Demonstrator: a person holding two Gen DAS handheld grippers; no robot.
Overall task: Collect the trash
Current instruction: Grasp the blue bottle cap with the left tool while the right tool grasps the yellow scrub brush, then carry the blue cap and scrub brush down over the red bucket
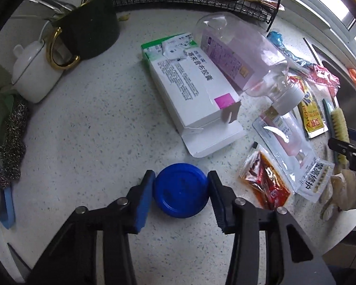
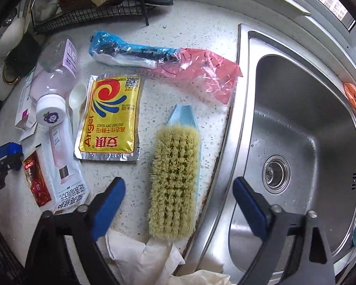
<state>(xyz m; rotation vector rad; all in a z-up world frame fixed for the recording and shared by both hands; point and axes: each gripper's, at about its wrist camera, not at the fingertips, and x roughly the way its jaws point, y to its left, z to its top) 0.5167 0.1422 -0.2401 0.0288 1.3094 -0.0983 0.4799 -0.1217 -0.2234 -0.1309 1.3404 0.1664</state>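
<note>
Left gripper (image 1: 180,187) fingers clamp the blue lid (image 1: 180,190) (resting on the tabletop (image 1: 87,123)); lift vertically. Right gripper (image 2: 179,204) fingers spread wide above the brush (image 2: 174,180).

Yellow foil sachet (image 2: 108,118), near the table's sink-side edge: read "Angel", "INSTANT DRY YEAST", "安琪", QR code. White medicine box (image 1: 189,87): Chinese print, only partly legible.

Blue bottle cap (image 1: 180,190) sits flat on the countertop (image 1: 87,142) near its front edge. White medicine box (image 1: 189,95) lies open mid-counter, a clear bottle (image 1: 244,59) on its side against it. Yellow yeast packet (image 2: 109,118), red sauce sachet (image 2: 36,180) and crumpled tissue (image 2: 140,254) lie toward the sink-side edge.
</note>
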